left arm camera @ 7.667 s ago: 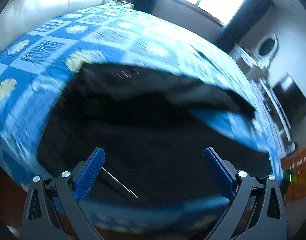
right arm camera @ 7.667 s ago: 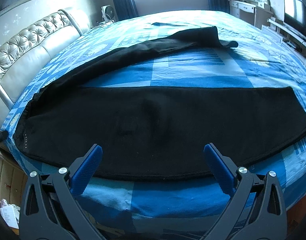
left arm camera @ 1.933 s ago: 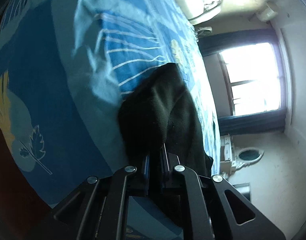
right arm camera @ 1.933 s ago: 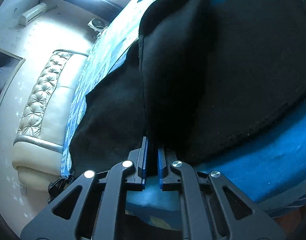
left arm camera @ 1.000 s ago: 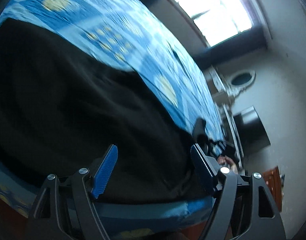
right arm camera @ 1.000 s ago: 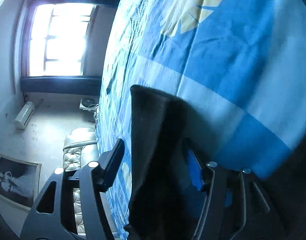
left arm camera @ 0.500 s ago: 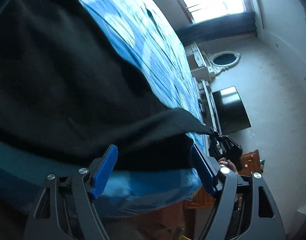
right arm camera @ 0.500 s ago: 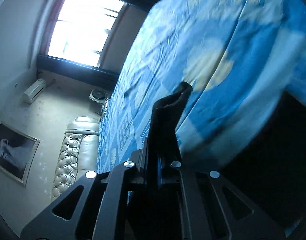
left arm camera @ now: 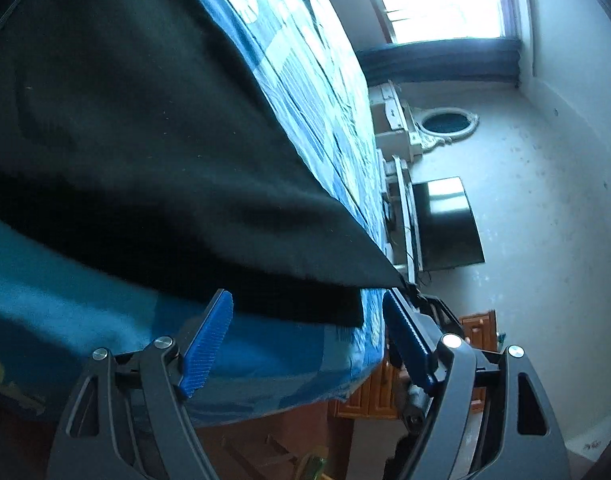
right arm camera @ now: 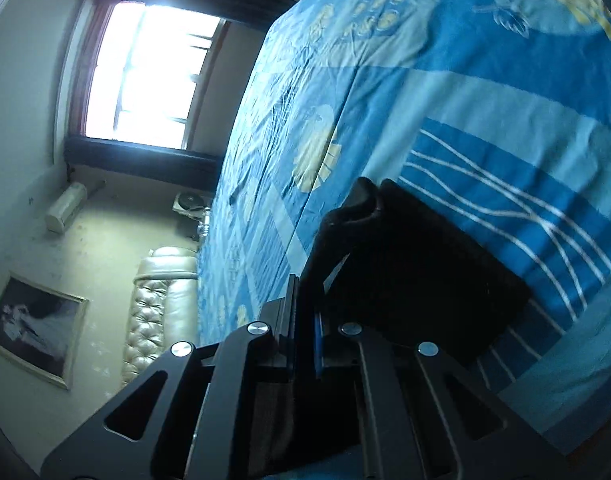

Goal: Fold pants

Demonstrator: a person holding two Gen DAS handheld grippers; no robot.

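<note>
Black pants [left arm camera: 145, 140] lie spread over the blue patterned bedsheet [left arm camera: 65, 300]. My left gripper [left arm camera: 307, 320] stands open at the bed's near edge, with the lower layer's hem corner [left arm camera: 337, 312] just ahead of its blue pads and untouched. The top layer is drawn out to a point [left arm camera: 385, 272]. My right gripper [right arm camera: 303, 284] is shut on that end of the pants [right arm camera: 405, 272], and black cloth bunches above its fingertips and hangs to the right over the sheet [right arm camera: 465, 80]. In the left wrist view, its dark body is partly hidden behind my left gripper's right finger.
A bright window [right arm camera: 145, 76] and a tufted leather headboard [right arm camera: 157, 308] are at the far side. A framed picture [right arm camera: 33, 328] hangs on the wall. Beyond the bed stand a dark TV [left arm camera: 445, 224], an oval mirror [left arm camera: 445, 124] and a wooden cabinet [left arm camera: 477, 328].
My right gripper has shut on the pants' end and carried it across the bed. My left gripper, open throughout, has slid along the pants to the hem corner.
</note>
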